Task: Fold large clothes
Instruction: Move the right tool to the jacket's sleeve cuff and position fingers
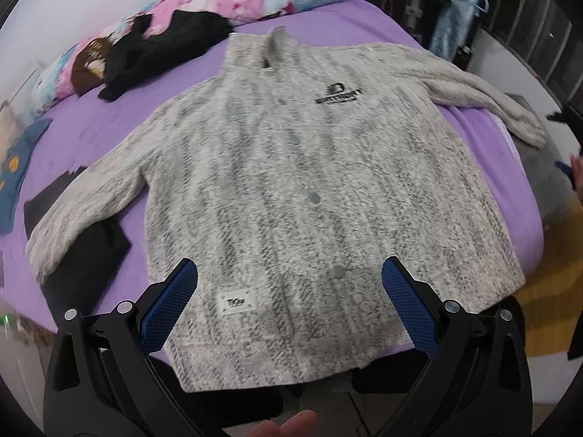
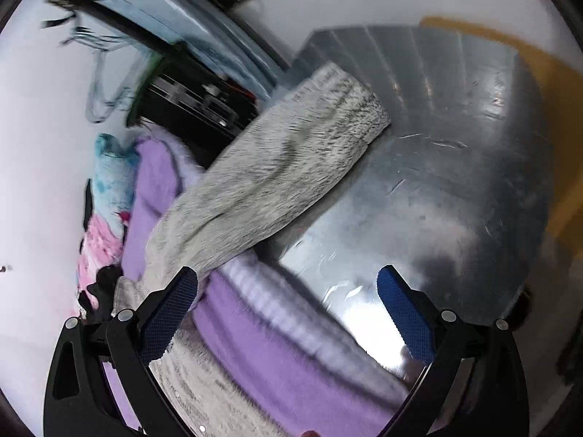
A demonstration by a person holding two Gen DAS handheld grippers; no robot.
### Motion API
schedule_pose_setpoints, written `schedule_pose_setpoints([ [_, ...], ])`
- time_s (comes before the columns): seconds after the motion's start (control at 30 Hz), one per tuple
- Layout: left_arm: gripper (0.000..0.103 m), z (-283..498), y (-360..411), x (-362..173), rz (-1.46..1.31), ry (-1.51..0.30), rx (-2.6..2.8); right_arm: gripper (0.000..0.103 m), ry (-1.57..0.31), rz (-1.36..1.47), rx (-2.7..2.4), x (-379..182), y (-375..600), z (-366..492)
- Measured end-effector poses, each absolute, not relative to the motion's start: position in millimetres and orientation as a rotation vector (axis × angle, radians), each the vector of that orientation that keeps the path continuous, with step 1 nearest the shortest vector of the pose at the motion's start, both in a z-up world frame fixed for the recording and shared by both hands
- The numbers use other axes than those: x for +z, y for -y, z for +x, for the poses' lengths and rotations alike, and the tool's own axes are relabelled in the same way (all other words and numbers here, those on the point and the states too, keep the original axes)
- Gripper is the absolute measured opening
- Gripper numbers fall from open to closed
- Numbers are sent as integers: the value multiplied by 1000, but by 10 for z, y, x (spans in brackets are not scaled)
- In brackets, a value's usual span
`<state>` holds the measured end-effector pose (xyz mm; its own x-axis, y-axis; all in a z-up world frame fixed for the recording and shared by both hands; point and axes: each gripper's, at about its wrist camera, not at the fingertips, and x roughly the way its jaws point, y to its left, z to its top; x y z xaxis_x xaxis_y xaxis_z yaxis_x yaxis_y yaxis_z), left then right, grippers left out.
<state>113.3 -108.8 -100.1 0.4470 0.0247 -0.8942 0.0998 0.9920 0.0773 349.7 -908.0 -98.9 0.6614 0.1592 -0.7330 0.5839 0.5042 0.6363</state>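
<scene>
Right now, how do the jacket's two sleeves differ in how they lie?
The left sleeve lies wholly on the purple bed, its end partly over a black garment. The right sleeve runs past the bed's edge; the right wrist view shows its cuff resting on a grey surface beside the bed. Both are the same fuzzy grey-white fabric, spread outward and unfolded.

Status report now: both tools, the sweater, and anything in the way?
Left tool open, above sweater hem. Right tool open, near the sleeve hanging off the bed. Sweater flat, not folded. Black cloth under the other sleeve.
</scene>
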Motion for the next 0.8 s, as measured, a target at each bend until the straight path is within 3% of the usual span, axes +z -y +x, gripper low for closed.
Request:
schedule_pose_setpoints([
  [0.4, 97, 1296, 1167, -1141, -1, -1151, -102, 97, -746, 1259, -327, -1589, 9630, 3954],
  [0.57, 97, 1326, 1278, -1207, 79, -1157, -87, 97, -736, 1249, -312, -1647, 9638, 4069],
  [0.8, 97, 1343, 1228, -1207, -55, -1177, -157, 97, -703, 1248, -310, -1653, 9682, 4134],
])
